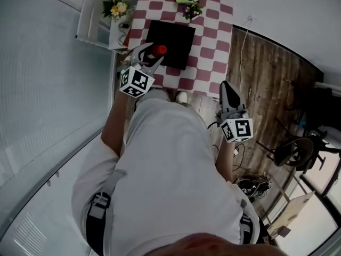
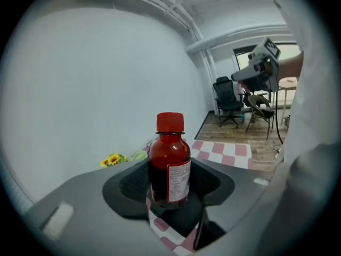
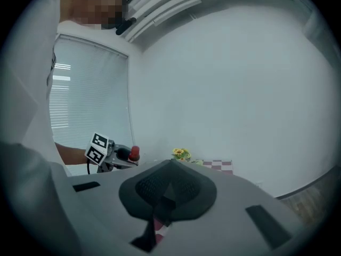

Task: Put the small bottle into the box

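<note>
Looks along the right gripper (image 3: 168, 190), jaws pressed together with nothing between. Beyond, at left, catches the left gripper (image 3: 127, 156) holding the red-capped small bottle (image 3: 134, 153). Farther back, finds yellow flowers (image 3: 180, 153) beside a checkered tablecloth (image 3: 221, 166).

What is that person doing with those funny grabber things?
A person is standing at a checkered table with a grabber in each hand. The left gripper is squeezing a small bottle with a red cap and holding it upright by the near edge of the black box, where it is meant to go. The right gripper is shut, holds nothing, and hangs off to the side, away from the table.
</note>
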The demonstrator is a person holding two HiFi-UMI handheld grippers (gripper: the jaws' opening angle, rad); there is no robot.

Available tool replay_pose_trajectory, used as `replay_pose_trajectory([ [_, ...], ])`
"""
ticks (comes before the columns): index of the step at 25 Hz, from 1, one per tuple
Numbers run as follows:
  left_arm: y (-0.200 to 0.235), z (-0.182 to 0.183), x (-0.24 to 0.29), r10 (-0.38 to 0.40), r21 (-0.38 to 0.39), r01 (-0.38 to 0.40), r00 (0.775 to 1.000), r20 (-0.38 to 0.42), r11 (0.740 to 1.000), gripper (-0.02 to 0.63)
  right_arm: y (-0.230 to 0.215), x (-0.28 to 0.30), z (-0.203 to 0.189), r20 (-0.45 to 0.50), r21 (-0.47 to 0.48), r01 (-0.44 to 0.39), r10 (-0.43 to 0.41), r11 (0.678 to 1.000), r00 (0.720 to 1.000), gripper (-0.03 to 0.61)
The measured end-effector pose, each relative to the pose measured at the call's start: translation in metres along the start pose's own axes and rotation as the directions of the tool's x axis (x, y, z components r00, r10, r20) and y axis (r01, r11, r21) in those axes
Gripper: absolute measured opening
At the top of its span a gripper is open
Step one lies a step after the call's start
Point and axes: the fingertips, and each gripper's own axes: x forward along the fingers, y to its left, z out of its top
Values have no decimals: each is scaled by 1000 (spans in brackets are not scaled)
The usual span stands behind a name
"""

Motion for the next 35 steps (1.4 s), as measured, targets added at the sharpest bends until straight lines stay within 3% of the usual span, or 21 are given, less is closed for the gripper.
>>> replay_pose_trajectory([
  [3,-7,-42,38,-112,44,118,987,-119,992,219,-1,-7,6,-4,7,72,-72,997,997,2],
  [5,-16,-71,62,-186,86,208,959,-214,974,219,1,-10,10,-2,13,112,-112,994,994,2],
  [9,-42,-127,102,-301,186,394,871,-388,900,219,7,-14,9,-7,27,177,-177,984,984,2],
  [13,-62,-162,128,-346,251,515,794,-500,820,219,15,-16,9,-8,47,239,-239,970,971,2],
  [18,-82,-190,146,-386,251,646,675,-629,721,219,23,-22,6,-10,74,316,-316,946,949,2],
  [22,-95,-215,155,-368,244,718,580,-727,651,219,27,-30,0,-25,97,379,-379,920,925,2],
  [25,-100,-229,159,-342,238,743,535,-773,626,219,29,-36,-3,-36,112,419,-417,901,908,2],
  [29,-107,-238,161,-312,232,760,496,-810,607,219,30,-46,-6,-47,122,461,-459,879,887,2],
  [35,-110,-251,164,-271,190,760,436,-858,621,219,29,-58,-9,-52,134,496,-494,858,868,2],
])
